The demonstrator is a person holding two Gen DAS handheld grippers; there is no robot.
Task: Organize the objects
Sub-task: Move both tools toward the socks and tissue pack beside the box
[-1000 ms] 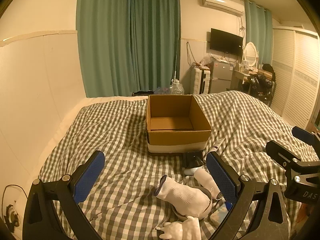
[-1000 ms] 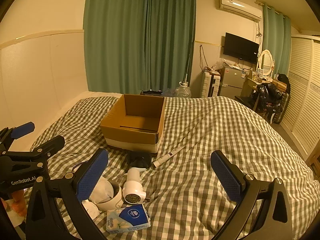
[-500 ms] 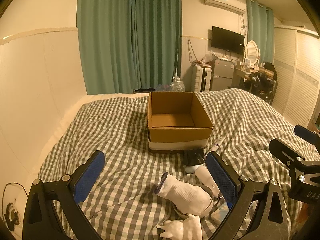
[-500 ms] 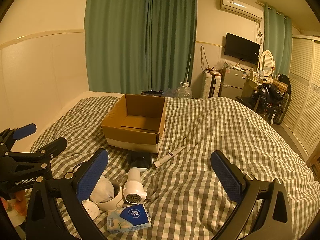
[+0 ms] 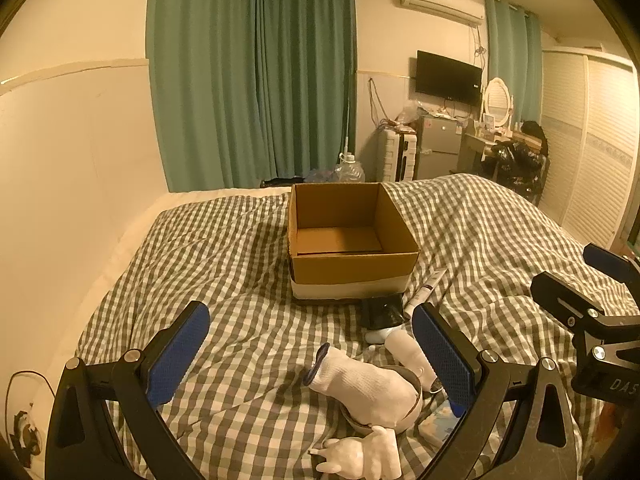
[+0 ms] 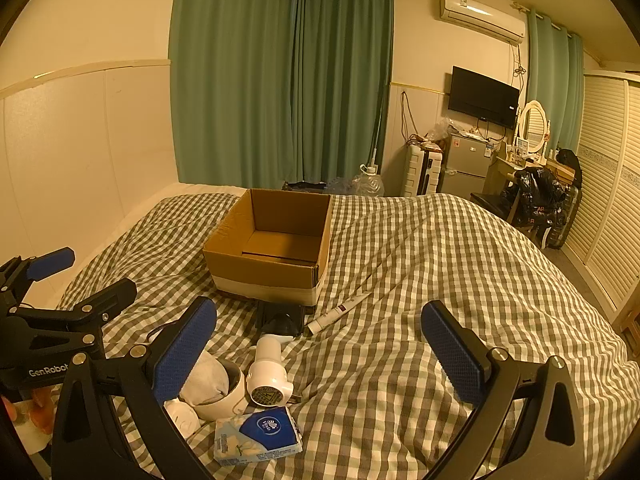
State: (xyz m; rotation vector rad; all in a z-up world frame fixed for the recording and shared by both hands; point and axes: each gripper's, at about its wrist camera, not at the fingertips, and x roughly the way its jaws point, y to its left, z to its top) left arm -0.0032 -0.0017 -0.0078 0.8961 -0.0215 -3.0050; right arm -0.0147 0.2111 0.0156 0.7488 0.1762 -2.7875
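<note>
Cardboard box (image 5: 348, 240), open top, nothing visible inside, sits on the checked bedcover (image 5: 224, 264) near the middle of the bed. Just in front of the box: a black item (image 6: 280, 316) touching its front edge, and a thin tube (image 6: 338, 314) lying diagonally beside it.

Closer to the cameras is a cluster of loose things. White hair dryer (image 6: 268, 372) lies with its nozzle facing the camera in the right wrist view. Next to it a bowl (image 6: 230, 394) with a white sock (image 5: 360, 380) stuffed in and hanging over the rim. Tissue pack (image 6: 258, 434) with a blue label lies flat in front of the dryer. Small white animal figure (image 5: 360, 458) lies just in front of the bowl in the left wrist view.

Left gripper (image 5: 308, 350): jaws wide apart, holding nothing, hovering over the bedcover with the sock and bowl between and below the blue pads. Right gripper (image 6: 320, 344): jaws also wide apart, nothing held, above the bedcover to the right of the cluster. Each gripper shows at the edge of the other's view.

Green curtains (image 6: 280, 80) hang behind the bed.
</note>
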